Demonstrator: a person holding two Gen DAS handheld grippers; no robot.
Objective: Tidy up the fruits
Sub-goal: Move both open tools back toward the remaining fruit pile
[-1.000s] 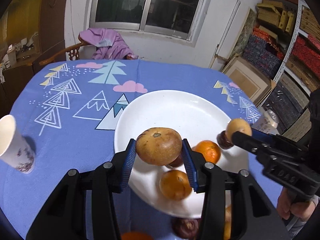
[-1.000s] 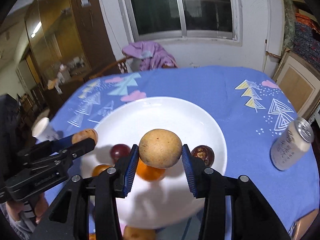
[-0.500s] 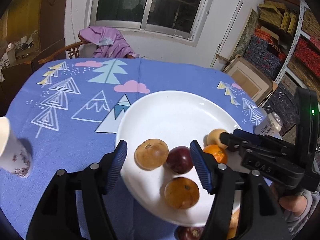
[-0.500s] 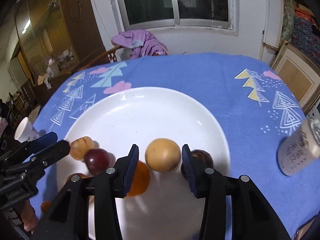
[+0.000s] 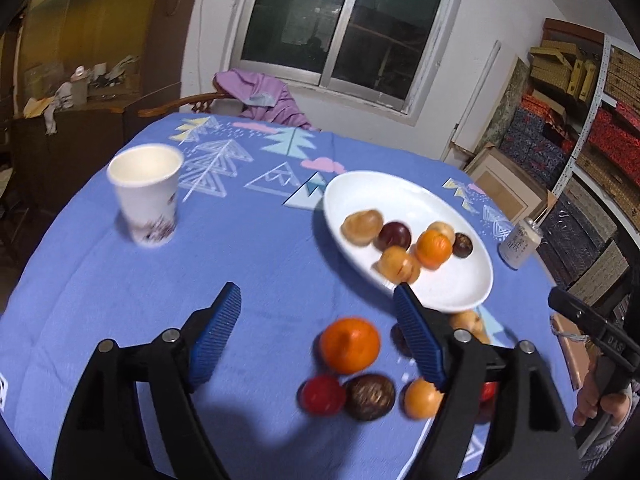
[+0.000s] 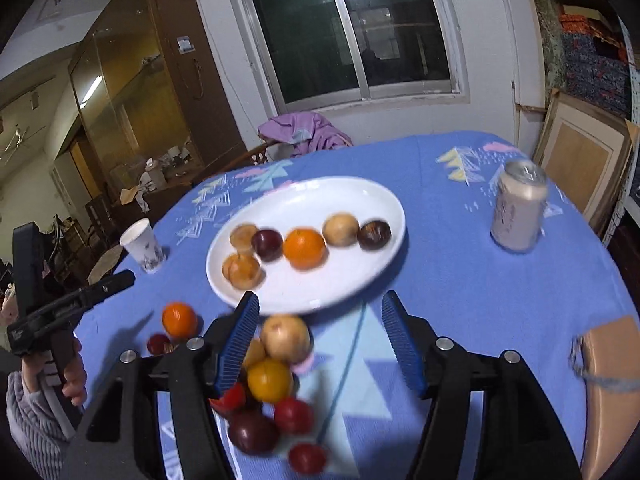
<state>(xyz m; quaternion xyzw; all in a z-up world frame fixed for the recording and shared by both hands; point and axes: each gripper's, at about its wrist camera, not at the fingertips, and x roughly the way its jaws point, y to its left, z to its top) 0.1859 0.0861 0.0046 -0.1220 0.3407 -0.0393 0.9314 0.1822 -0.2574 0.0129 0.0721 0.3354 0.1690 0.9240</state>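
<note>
A white plate (image 5: 404,194) (image 6: 320,200) holds several fruits: tan ones, an orange (image 5: 432,248) (image 6: 304,248) and dark plums. My left gripper (image 5: 316,292) hangs over the blue cloth short of the plate, jaws opening and empty. Loose fruit lies below it: a big orange (image 5: 350,344), a red one, a dark brown one. My right gripper (image 6: 320,300) is also short of the plate, jaws opening and empty. A heap of loose fruit (image 6: 269,380) lies by its left finger. Each gripper shows at the edge of the other's view.
A paper cup (image 5: 146,192) (image 6: 142,244) stands left of the plate and a drink can (image 6: 518,210) (image 5: 520,246) to its right. A tan pouch (image 6: 608,360) lies at the near right. A chair with a purple garment (image 6: 304,132) stands behind the table.
Both grippers opened and left their tan fruits on the plate. Both then pulled back toward the table's near edge, so the loose fruit is now in view.
</note>
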